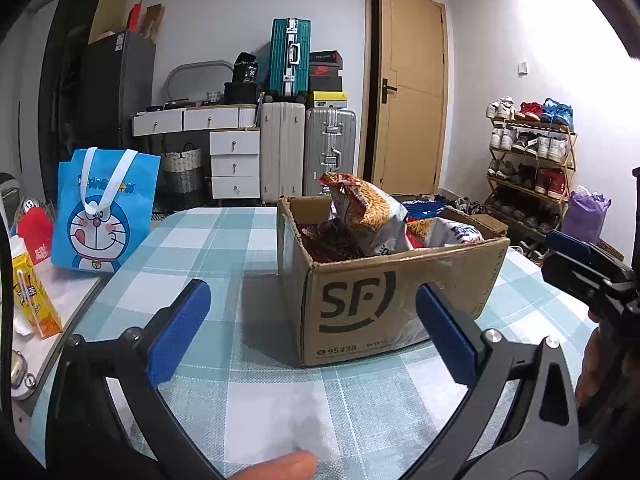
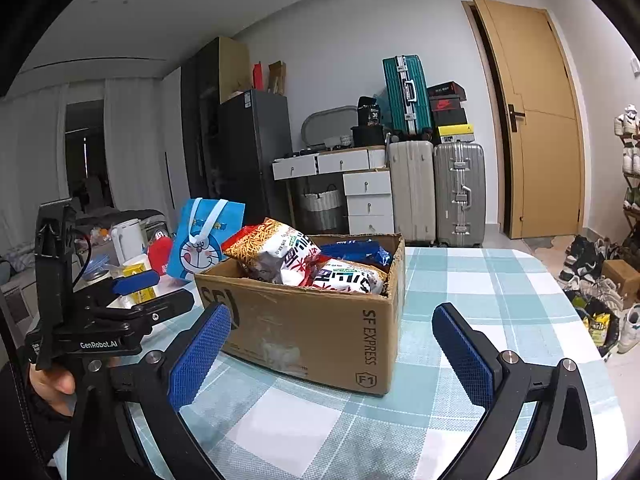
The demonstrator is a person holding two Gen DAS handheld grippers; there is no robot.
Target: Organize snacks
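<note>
Two grippers, the left gripper and the right gripper, both spread wide and empty, hover low over the checked table facing the cardboard box of snack bags straight ahead, seemingly equally near

A checked cloth covers the table. At its left stand a blue cartoon tote, a red bag and a yellow carton; a white kettle shows in the right wrist view. Against the far wall: a dark fridge, a white drawer unit, a woven basket, and a cream suitcase beside a silver suitcase, with a teal suitcase and stacked shoeboxes on top. Right of these, a tan door and a shoe rack with a purple bag beside it.
</note>
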